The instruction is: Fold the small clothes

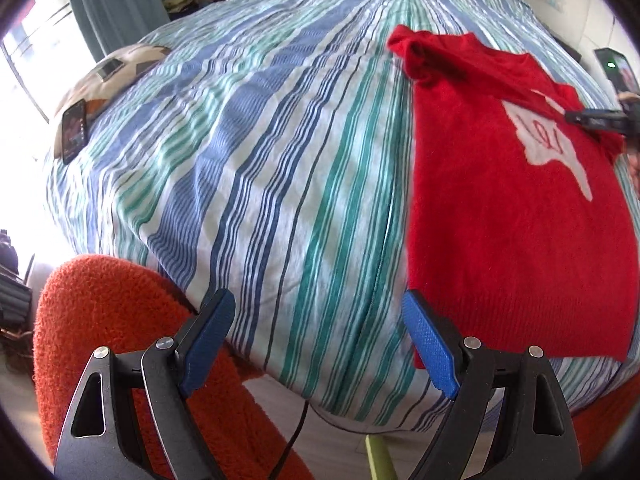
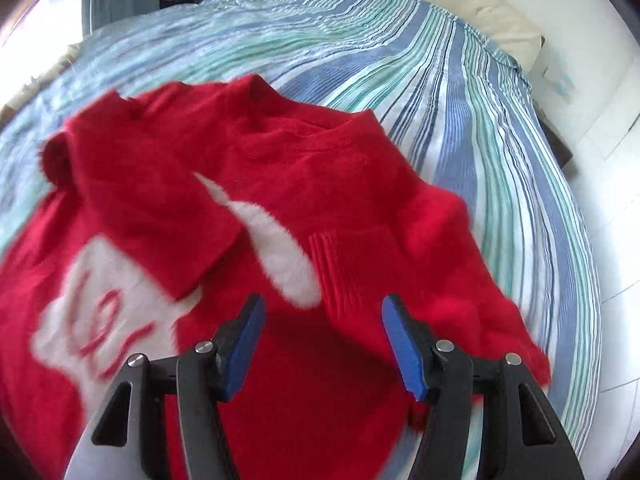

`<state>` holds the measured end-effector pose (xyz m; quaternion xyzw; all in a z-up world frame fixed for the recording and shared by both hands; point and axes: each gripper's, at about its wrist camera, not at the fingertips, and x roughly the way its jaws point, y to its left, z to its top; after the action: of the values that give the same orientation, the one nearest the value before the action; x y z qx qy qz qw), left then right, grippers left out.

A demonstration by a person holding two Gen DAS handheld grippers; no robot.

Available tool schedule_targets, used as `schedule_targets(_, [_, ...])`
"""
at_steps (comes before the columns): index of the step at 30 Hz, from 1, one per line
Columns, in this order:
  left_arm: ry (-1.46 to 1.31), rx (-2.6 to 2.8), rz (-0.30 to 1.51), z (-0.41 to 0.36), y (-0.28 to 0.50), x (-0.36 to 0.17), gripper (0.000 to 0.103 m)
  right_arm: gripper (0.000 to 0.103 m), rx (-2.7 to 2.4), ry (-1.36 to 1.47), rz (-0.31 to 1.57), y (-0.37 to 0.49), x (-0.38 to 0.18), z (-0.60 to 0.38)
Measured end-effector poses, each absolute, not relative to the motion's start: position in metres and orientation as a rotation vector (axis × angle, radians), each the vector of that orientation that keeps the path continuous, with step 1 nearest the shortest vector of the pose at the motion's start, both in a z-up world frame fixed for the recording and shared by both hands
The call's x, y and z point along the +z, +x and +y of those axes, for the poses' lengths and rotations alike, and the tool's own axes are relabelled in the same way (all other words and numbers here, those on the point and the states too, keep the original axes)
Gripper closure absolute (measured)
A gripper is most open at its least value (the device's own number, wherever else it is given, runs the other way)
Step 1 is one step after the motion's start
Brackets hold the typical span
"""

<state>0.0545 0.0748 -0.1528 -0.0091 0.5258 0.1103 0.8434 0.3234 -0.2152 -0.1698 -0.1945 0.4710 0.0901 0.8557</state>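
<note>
A small red fuzzy sweater (image 1: pixel 516 208) with a white pattern lies flat on the striped bed, at the right in the left wrist view. Its left sleeve (image 2: pixel 152 208) is folded across the chest, and the right sleeve (image 2: pixel 452 264) lies bunched at the side. My left gripper (image 1: pixel 320 340) is open and empty, above the bed's near edge, left of the sweater's hem. My right gripper (image 2: pixel 323 344) is open and empty, hovering over the sweater's (image 2: pixel 320 400) middle; it shows at the right edge of the left wrist view (image 1: pixel 596 118).
The bed has a blue, green and white striped cover (image 1: pixel 260 160). An orange fuzzy chair (image 1: pixel 112 320) stands by the near edge. A pillow (image 1: pixel 116 76) with a phone (image 1: pixel 74 132) lies far left. Another phone (image 1: pixel 618 68) is far right. A cable (image 1: pixel 296 432) hangs below.
</note>
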Motion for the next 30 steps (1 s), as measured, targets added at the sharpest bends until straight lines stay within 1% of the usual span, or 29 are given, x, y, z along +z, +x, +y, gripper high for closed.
schedule_targets(1, [-0.019, 0.237, 1.117, 0.076, 0.054, -0.155, 0.016, 0.057, 0.166, -0.422, 0.983, 0.330, -0.175, -0.216])
schedule_targets(2, [-0.020, 0.237, 1.122, 0.076, 0.055, -0.156, 0.016, 0.084, 0.133, -0.420, 0.976, 0.336, -0.178, -0.220])
schedule_targets(3, [-0.023, 0.236, 1.128, 0.076, 0.056, -0.157, 0.016, 0.096, 0.104, -0.408, 0.967, 0.336, -0.175, -0.227])
schedule_targets(6, [-0.035, 0.225, 1.127, 0.076, 0.057, -0.158, 0.016, 0.096, 0.008, -0.200, 0.870, 0.314, -0.135, -0.278])
schedule_targets(8, [-0.036, 0.213, 1.122, 0.075, 0.057, -0.157, 0.016, 0.096, -0.046, -0.063, 0.803, 0.277, -0.102, -0.328])
schedule_targets(10, [-0.035, 0.204, 1.119, 0.073, 0.057, -0.157, 0.016, 0.096, -0.110, 0.020, 0.756, 0.233, -0.080, -0.374])
schedule_targets(12, [-0.033, 0.196, 1.116, 0.071, 0.056, -0.157, 0.016, 0.096, -0.180, 0.102, 0.738, 0.188, -0.071, -0.422])
schedule_targets(14, [-0.027, 0.188, 1.113, 0.068, 0.054, -0.157, 0.016, 0.096, -0.247, 0.185, 0.752, 0.152, -0.076, -0.466])
schedule_targets(16, [-0.019, 0.187, 1.116, 0.065, 0.054, -0.157, 0.016, 0.096, -0.305, 0.278, 0.808, 0.125, -0.097, -0.507])
schedule_targets(18, [-0.015, 0.183, 1.121, 0.062, 0.053, -0.157, 0.016, 0.095, -0.316, 0.412, 0.836, 0.111, -0.120, -0.534])
schedule_targets(21, [-0.005, 0.180, 1.121, 0.057, 0.049, -0.155, 0.016, 0.090, -0.273, 0.642, 0.845, 0.099, -0.153, -0.560])
schedule_targets(22, [0.002, 0.179, 1.118, 0.055, 0.048, -0.154, 0.016, 0.087, -0.259, 0.724, 0.835, 0.095, -0.164, -0.567])
schedule_targets(24, [0.015, 0.181, 1.109, 0.052, 0.045, -0.151, 0.016, 0.060, -0.241, 0.848, 0.809, 0.089, -0.177, -0.576])
schedule_targets(27, [0.024, 0.191, 1.108, 0.051, 0.045, -0.151, 0.016, 0.051, -0.195, 0.992, 0.728, 0.082, -0.184, -0.587])
schedule_targets(30, [0.022, 0.198, 1.120, 0.050, 0.047, -0.153, 0.016, 0.051, -0.131, 1.058, 0.701, 0.084, -0.189, -0.594])
